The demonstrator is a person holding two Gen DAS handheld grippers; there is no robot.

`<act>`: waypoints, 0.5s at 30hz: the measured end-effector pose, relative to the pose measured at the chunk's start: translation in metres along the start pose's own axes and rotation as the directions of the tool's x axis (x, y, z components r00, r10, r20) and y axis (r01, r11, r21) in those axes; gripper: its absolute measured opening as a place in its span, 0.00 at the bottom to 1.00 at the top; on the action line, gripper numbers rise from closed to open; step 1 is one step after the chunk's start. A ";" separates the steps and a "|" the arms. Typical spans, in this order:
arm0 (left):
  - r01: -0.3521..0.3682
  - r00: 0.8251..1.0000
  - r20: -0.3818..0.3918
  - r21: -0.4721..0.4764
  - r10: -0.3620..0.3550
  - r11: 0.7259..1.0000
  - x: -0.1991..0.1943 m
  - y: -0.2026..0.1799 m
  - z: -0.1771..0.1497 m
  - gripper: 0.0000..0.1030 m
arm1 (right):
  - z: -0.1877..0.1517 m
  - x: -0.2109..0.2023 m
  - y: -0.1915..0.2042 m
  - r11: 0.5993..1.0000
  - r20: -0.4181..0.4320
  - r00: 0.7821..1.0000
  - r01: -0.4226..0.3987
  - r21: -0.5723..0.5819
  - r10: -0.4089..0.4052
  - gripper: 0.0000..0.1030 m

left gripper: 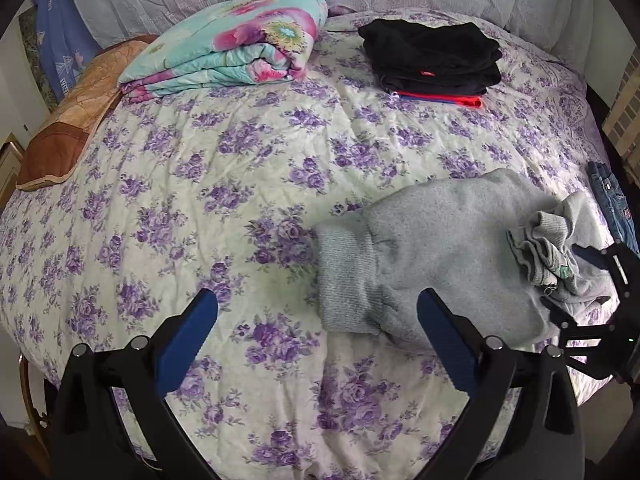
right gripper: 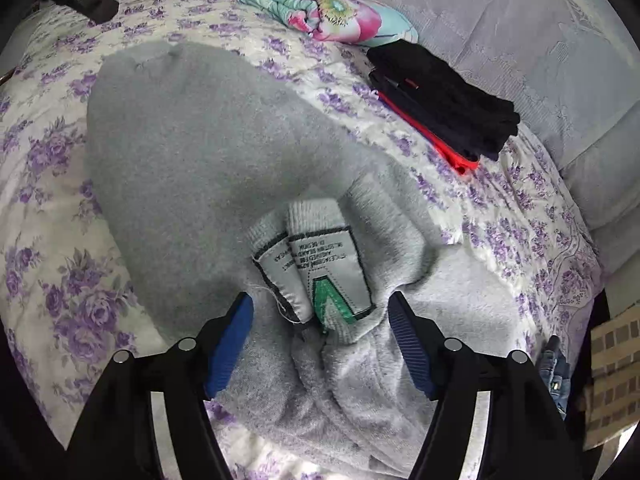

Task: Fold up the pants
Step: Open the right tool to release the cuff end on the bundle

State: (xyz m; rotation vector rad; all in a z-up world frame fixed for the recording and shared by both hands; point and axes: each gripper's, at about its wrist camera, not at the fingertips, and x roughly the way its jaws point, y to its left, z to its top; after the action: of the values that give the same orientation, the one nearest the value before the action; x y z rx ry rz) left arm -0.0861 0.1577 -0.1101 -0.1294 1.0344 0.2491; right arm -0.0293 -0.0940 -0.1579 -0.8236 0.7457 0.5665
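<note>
Grey fleece pants (left gripper: 448, 232) lie crumpled on the flowered bedspread (left gripper: 200, 184), with a ribbed cuff (left gripper: 348, 276) pointing left. My left gripper (left gripper: 318, 314) hovers open just left of that cuff; its right finger (left gripper: 440, 332) is over the grey cloth and nothing is between the pads. In the right wrist view the pants (right gripper: 208, 140) fill the middle. Their bunched waistband with a white and green label (right gripper: 320, 272) lies between the pads of my right gripper (right gripper: 320, 324), which stands open without pressing on it. The right gripper (left gripper: 576, 280) also shows at the pants' right end.
A folded flowered quilt (left gripper: 232, 48) and a stack of folded dark clothes over a red piece (left gripper: 436, 56) lie at the back of the bed. Blue jeans (left gripper: 612, 204) lie at the right edge. A brown cushion (left gripper: 68, 128) is at the left.
</note>
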 end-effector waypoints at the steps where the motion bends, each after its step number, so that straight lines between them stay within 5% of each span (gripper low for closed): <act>1: -0.010 1.000 0.000 -0.021 0.010 1.000 -0.001 0.009 -0.001 0.95 | 0.005 -0.013 0.000 1.000 0.048 0.999 0.015 0.003 -0.015 0.82; 6: -0.031 0.999 0.013 -0.119 0.032 0.992 -0.006 0.053 -0.002 0.95 | 0.040 -0.048 0.050 0.997 0.207 0.978 0.002 -0.073 0.014 0.89; 11: -0.024 0.999 0.019 -0.124 0.027 0.992 -0.008 0.071 -0.008 0.95 | 0.072 -0.036 0.145 0.932 0.284 0.952 0.203 -0.302 -0.116 0.93; 15: -0.029 0.999 0.012 -0.119 0.030 0.993 -0.007 0.082 -0.018 0.95 | 0.086 -0.019 0.183 0.872 0.285 0.940 0.292 -0.392 -0.187 0.93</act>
State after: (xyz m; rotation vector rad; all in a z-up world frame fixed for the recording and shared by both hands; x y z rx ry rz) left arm -0.1263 0.2322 -0.1120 -0.2193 1.0086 0.3381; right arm -0.1380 0.0755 -0.1845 -1.2154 0.2854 0.5996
